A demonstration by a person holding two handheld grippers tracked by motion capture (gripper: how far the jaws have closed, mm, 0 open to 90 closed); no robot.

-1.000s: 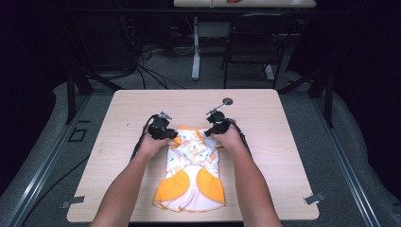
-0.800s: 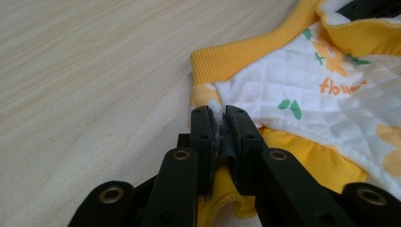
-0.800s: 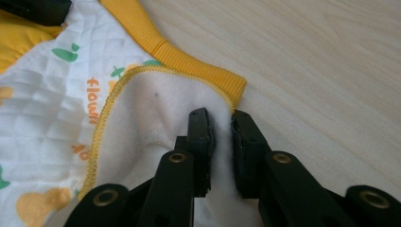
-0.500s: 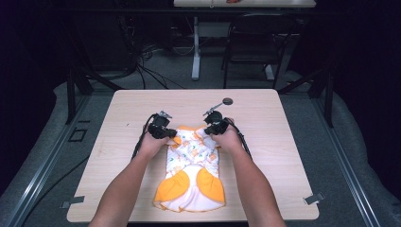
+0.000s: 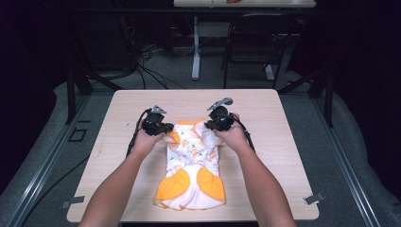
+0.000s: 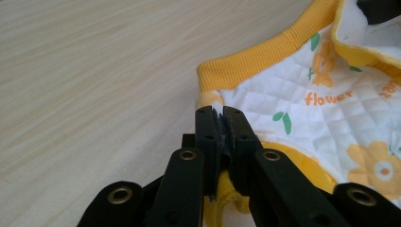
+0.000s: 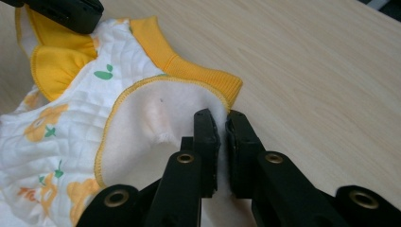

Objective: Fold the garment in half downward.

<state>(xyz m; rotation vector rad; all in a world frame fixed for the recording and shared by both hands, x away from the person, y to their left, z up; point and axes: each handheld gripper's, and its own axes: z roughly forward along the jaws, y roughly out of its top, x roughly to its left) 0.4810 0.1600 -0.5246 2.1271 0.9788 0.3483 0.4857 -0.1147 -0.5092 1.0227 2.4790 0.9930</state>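
Observation:
A small white quilted garment [image 5: 191,161] with orange flowers and yellow trim lies along the middle of the wooden table [image 5: 265,109]. My left gripper [image 5: 165,128] is shut on the garment's left shoulder edge [image 6: 222,189], its jaws pressed together on yellow fabric beside the ribbed collar [image 6: 246,61]. My right gripper [image 5: 210,124] is shut on the right shoulder, pinching the white fleecy inside [image 7: 156,118] just below the yellow collar [image 7: 189,66]. In the right gripper view the other gripper [image 7: 66,12] shows at the top left.
Bare wood lies left, right and beyond the garment. Black cables [image 5: 135,137] trail from both grippers over the table. A chair [image 5: 255,42], table legs and cables stand on the floor behind the far edge.
The right gripper has lifted and pulled its shoulder of the garment slightly inward and back. The left gripper has barely moved.

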